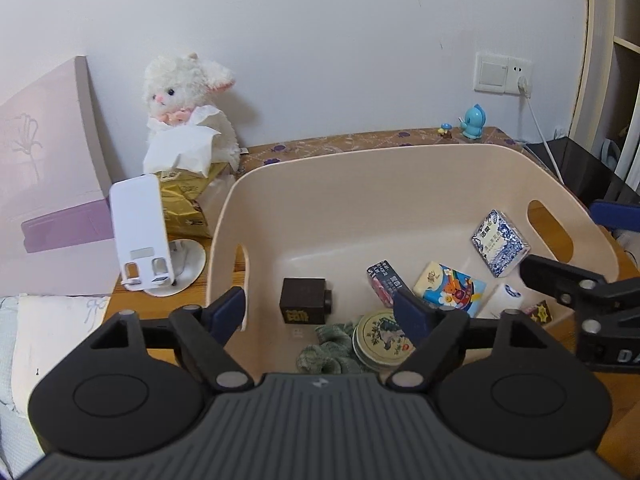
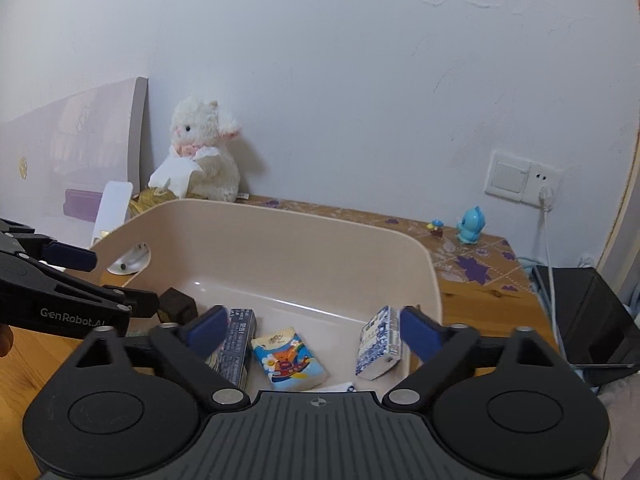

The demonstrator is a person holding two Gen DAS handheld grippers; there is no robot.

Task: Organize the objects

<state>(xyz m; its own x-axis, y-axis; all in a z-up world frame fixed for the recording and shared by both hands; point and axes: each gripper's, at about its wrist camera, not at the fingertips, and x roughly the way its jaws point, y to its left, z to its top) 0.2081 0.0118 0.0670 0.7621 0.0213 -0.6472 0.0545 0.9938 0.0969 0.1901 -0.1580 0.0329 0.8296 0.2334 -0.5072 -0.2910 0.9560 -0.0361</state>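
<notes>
A beige plastic basket [image 1: 360, 184] [image 2: 304, 240] stands on the wooden table. In it lie a dark brown box [image 1: 304, 300] [image 2: 178, 304], a round tin [image 1: 380, 338], a green cloth [image 1: 328, 350], a dark printed pack [image 1: 384, 282] [image 2: 236, 344], a colourful tissue pack [image 1: 450, 286] [image 2: 290, 360] and a blue-and-white pack [image 1: 500, 242] [image 2: 378, 344]. My left gripper [image 1: 322, 312] is open and empty over the basket's near left. My right gripper [image 2: 312, 330] is open and empty over the basket's near right; it also shows in the left wrist view [image 1: 560, 280].
A white plush lamb [image 1: 188, 100] [image 2: 208, 152], a tissue box [image 1: 184, 196] and a white phone stand [image 1: 142, 232] stand left of the basket. A blue figurine [image 1: 473, 122] [image 2: 471, 225] stands at the back right, near a wall socket [image 1: 502, 74] with a cable.
</notes>
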